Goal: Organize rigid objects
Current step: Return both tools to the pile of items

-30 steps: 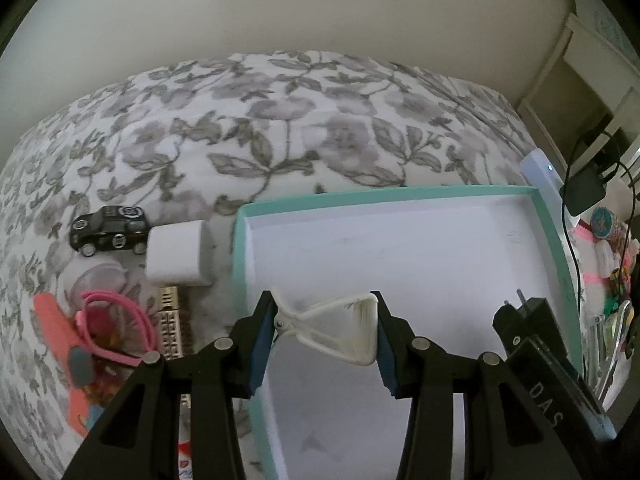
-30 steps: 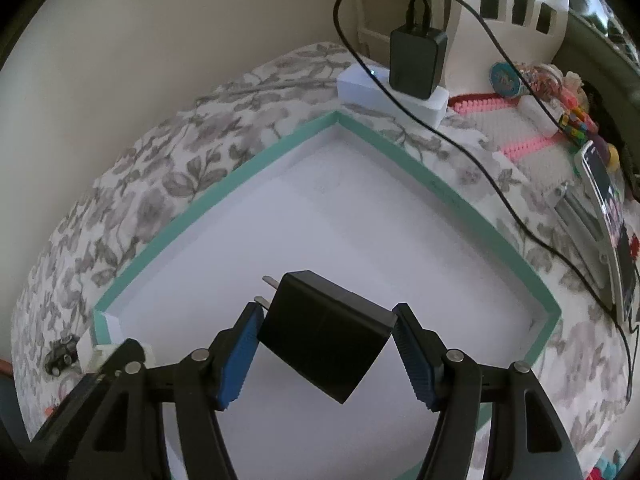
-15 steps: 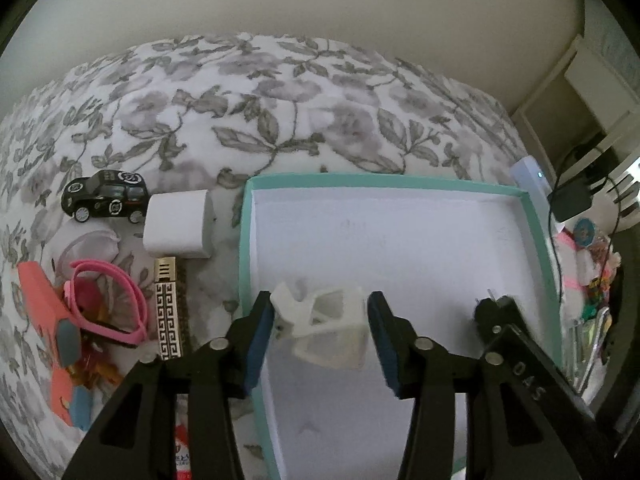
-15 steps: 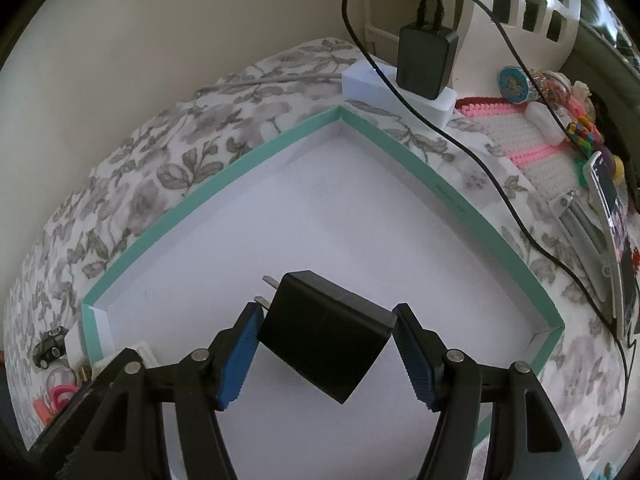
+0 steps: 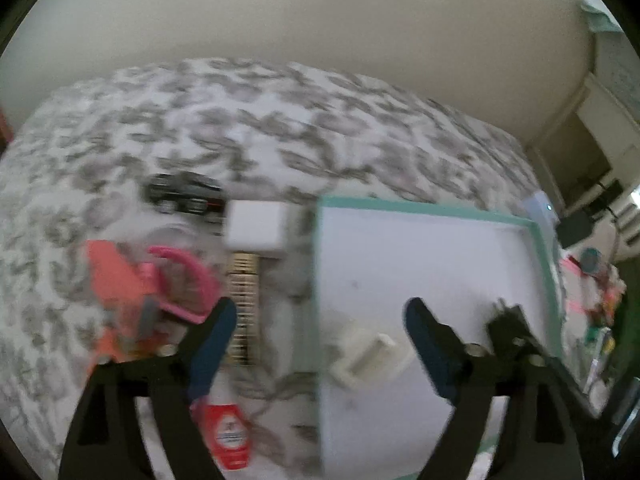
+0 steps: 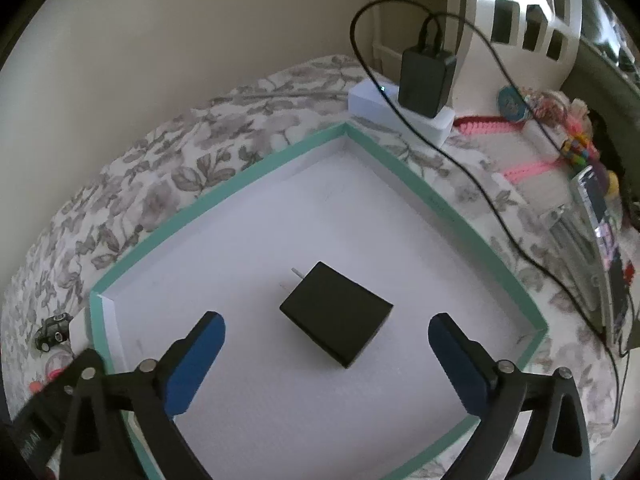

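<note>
The right tool (image 6: 326,356) stands with its fingers wide apart, the black plug adapter (image 6: 335,319) lying free just ahead between them on the white floor of the teal-rimmed tray (image 6: 416,178). The left tool (image 5: 320,334) is likewise spread wide, straddling the tray's (image 5: 424,208) left rim; the white clip (image 5: 370,358) lies loose inside the tray between its fingers. Further left, on the floral bedspread (image 5: 260,120), sit a white block (image 5: 256,226), a black toy car (image 5: 182,196) and pink glasses (image 5: 184,280).

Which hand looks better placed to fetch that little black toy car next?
Left, probably. The left hand-held gripper is open over the tray's left edge, beside the toy car. The right hand-held gripper hovers mid-tray over the black charger.
</note>
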`<state>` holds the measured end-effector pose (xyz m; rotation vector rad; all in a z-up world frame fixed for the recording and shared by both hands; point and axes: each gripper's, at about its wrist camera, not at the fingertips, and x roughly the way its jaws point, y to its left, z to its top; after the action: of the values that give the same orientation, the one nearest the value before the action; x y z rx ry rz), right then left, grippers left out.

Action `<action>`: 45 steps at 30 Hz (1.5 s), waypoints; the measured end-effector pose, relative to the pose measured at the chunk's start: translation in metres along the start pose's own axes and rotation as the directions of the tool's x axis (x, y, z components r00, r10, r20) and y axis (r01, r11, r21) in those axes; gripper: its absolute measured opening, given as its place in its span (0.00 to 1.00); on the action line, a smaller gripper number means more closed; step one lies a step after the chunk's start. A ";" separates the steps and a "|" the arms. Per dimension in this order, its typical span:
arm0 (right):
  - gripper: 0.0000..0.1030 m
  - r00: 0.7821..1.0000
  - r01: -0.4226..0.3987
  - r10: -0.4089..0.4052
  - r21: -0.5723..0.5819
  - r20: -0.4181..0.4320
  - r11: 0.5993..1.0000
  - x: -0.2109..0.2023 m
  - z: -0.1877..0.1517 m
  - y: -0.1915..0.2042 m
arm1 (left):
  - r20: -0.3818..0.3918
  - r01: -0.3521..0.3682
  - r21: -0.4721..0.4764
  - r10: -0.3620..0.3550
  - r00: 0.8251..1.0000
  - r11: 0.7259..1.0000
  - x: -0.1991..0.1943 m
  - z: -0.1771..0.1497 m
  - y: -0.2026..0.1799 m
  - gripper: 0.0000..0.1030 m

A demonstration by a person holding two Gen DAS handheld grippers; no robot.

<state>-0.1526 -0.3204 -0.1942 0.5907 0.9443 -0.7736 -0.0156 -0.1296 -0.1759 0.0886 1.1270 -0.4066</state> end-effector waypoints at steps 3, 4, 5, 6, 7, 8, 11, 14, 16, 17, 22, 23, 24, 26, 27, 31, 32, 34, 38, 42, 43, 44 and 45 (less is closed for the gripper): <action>1.00 1.000 -0.003 0.003 -0.015 0.021 1.000 -0.010 -0.002 0.001 | 0.029 -0.080 -0.025 0.081 0.996 0.996 -0.011 -0.001 0.015 0.92; 1.00 1.000 -0.009 0.009 -0.021 0.030 1.000 -0.014 -0.003 0.002 | 0.033 -0.096 -0.037 0.098 0.995 0.995 -0.014 -0.002 0.021 0.92; 1.00 0.999 -0.014 0.015 -0.028 0.038 1.000 -0.018 -0.004 0.003 | 0.037 -0.113 -0.052 0.115 0.993 0.992 -0.016 -0.003 0.027 0.92; 1.00 0.999 -0.019 0.021 -0.036 0.047 0.999 -0.022 -0.006 0.005 | 0.045 -0.128 -0.066 0.131 0.990 0.990 -0.020 -0.004 0.032 0.92; 1.00 0.998 -0.027 0.029 -0.044 0.060 0.999 -0.028 -0.007 0.007 | 0.058 -0.145 -0.080 0.149 0.987 0.986 -0.024 -0.005 0.039 0.92; 1.00 0.997 -0.034 0.037 -0.050 0.071 0.998 -0.033 -0.008 0.008 | 0.071 -0.164 -0.094 0.171 0.983 0.982 -0.029 -0.007 0.046 0.92; 1.00 0.990 -0.078 0.085 -0.070 0.111 0.995 -0.051 -0.011 0.016 | 0.113 -0.218 -0.137 0.233 0.966 0.966 -0.044 -0.009 0.067 0.93; 1.00 0.978 -0.129 0.143 -0.099 0.151 0.987 -0.070 -0.014 0.028 | 0.148 -0.225 -0.191 0.254 0.956 0.956 -0.059 -0.010 0.090 0.98; 1.00 0.966 -0.180 0.200 -0.129 0.167 0.975 -0.082 -0.019 0.040 | 0.159 -0.213 -0.227 0.252 0.954 0.950 -0.066 -0.012 0.105 0.99; 1.00 0.959 -0.206 0.229 -0.147 0.165 0.967 -0.087 -0.021 0.047 | 0.161 -0.208 -0.245 0.251 0.954 0.947 -0.068 -0.013 0.112 0.99; 1.00 0.936 -0.304 0.338 -0.268 0.093 0.914 -0.095 -0.042 0.090 | 0.069 -0.219 -0.319 0.253 0.965 0.922 -0.062 -0.022 0.146 0.99; 1.00 0.933 -0.317 0.351 -0.290 0.073 0.903 -0.094 -0.047 0.097 | 0.033 -0.241 -0.326 0.266 0.963 0.914 -0.057 -0.024 0.151 0.99; 1.00 0.930 -0.332 0.364 -0.315 0.047 0.889 -0.092 -0.052 0.105 | -0.002 -0.263 -0.332 0.278 0.960 0.906 -0.052 -0.027 0.157 0.99; 1.00 0.927 -0.350 0.374 -0.363 -0.004 0.864 -0.087 -0.063 0.121 | -0.070 -0.289 -0.353 0.282 0.957 0.890 -0.039 -0.031 0.167 0.99; 1.00 0.927 -0.356 0.375 -0.383 -0.028 0.852 -0.083 -0.068 0.127 | -0.098 -0.286 -0.365 0.270 0.958 0.886 -0.033 -0.033 0.171 0.99; 0.87 0.926 -0.375 0.350 -0.482 -0.145 0.792 -0.068 -0.092 0.150 | -0.171 -0.285 -0.396 0.235 0.957 0.873 -0.014 -0.041 0.182 0.99; 0.85 0.925 -0.377 0.344 -0.494 -0.162 0.783 -0.065 -0.096 0.153 | -0.179 -0.289 -0.392 0.236 0.955 0.873 -0.012 -0.042 0.182 0.99; 0.81 0.922 -0.387 0.328 -0.511 -0.204 0.768 -0.058 -0.104 0.157 | -0.199 -0.296 -0.379 0.235 0.951 0.877 -0.008 -0.043 0.181 0.99; 0.62 0.911 -0.410 0.316 -0.509 -0.266 0.756 -0.050 -0.114 0.161 | -0.244 -0.298 -0.360 0.219 0.945 0.884 0.005 -0.044 0.181 0.99; 0.53 0.904 -0.422 0.304 -0.513 -0.300 0.748 -0.044 -0.118 0.165 | -0.262 -0.286 -0.336 0.202 0.944 0.898 0.014 -0.043 0.178 0.99; 0.52 0.904 -0.421 0.298 -0.515 -0.307 0.746 -0.042 -0.120 0.167 | -0.264 -0.282 -0.322 0.200 0.944 0.904 0.017 -0.042 0.175 0.99; 0.48 0.904 -0.419 0.290 -0.520 -0.313 0.745 -0.040 -0.121 0.168 | -0.266 -0.280 -0.314 0.199 0.943 0.907 0.019 -0.041 0.174 0.99; 0.47 0.905 -0.416 0.283 -0.524 -0.318 0.743 -0.039 -0.122 0.169 | -0.268 -0.277 -0.305 0.197 0.943 0.911 0.022 -0.041 0.172 0.99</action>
<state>-0.0913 -0.1178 -0.1983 0.2923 1.1641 -0.0468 0.0193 0.0341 -0.2359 -0.0309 1.3854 0.0243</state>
